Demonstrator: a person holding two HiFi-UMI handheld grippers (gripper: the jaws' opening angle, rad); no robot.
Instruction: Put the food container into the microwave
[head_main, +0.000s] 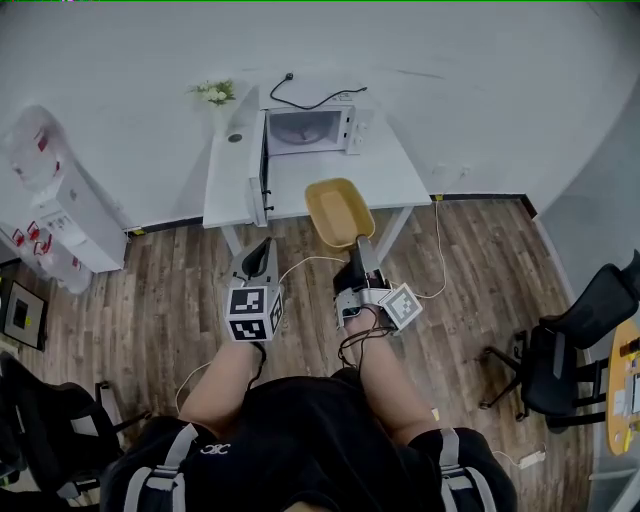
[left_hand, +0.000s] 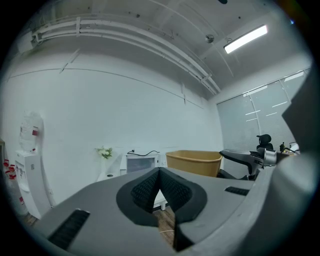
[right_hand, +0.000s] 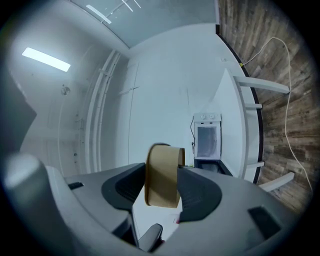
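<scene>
- Currently, the right gripper (head_main: 358, 245) has its jaws clamped on the near end wall of the food container (head_main: 338, 210), one pad on each side of the wall.
- The food container is a tan, oblong, open-topped tub. It is held in the air in front of the microwave (head_main: 305, 130), well short of the oven cavity.
- From the head view, the tub overlaps the front edge of the white tabletop (head_main: 395, 180). Whether it hangs over the tabletop or just short of it is hard to judge from that angle.
- The left gripper (head_main: 264, 246) has its jaws fully closed, pads meeting at the tips, with nothing between them. It is level with the right gripper, on its left, and apart from the tub.
- The microwave stands at the rear of the tabletop. Its door (head_main: 258, 168) is swung wide open to the left, and the cavity is exposed.
- A black cable (head_main: 300, 100) lies on top of the microwave.
- A small bunch of white flowers (head_main: 215, 92) stands at the rear left corner of the tabletop.
- A water dispenser (head_main: 60, 200) stands against the wall, left of the tabletop.
- A black office chair (head_main: 570, 350) stands on the wooden floor (head_main: 480, 270), on the right.
</scene>
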